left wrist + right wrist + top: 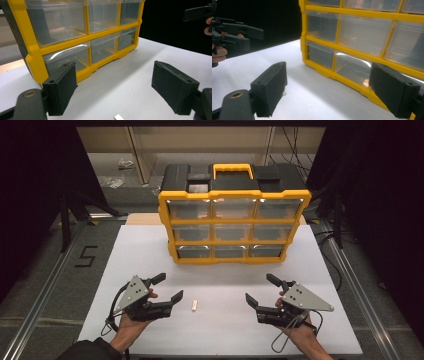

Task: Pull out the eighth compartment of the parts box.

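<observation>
clearly the small pale block (pixel 194 305) is the thing in hand: one piece, lying flat on the white worktop (pixel 150 245), between the left gripper (pixel 169 288) and the right gripper (pixel 260 290), nearer the left one. it looks light and stiff, probably wood or plastic, and short enough to slip or flip if pinched off-centre; best taken across its narrow sides, at the middle. both grippers hover with fingers spread wide and nothing between them. at the far side stands one yellow organiser (pixel 234 220), with nine clear drawers, all closed. two grippers, one block, one organiser.
</observation>
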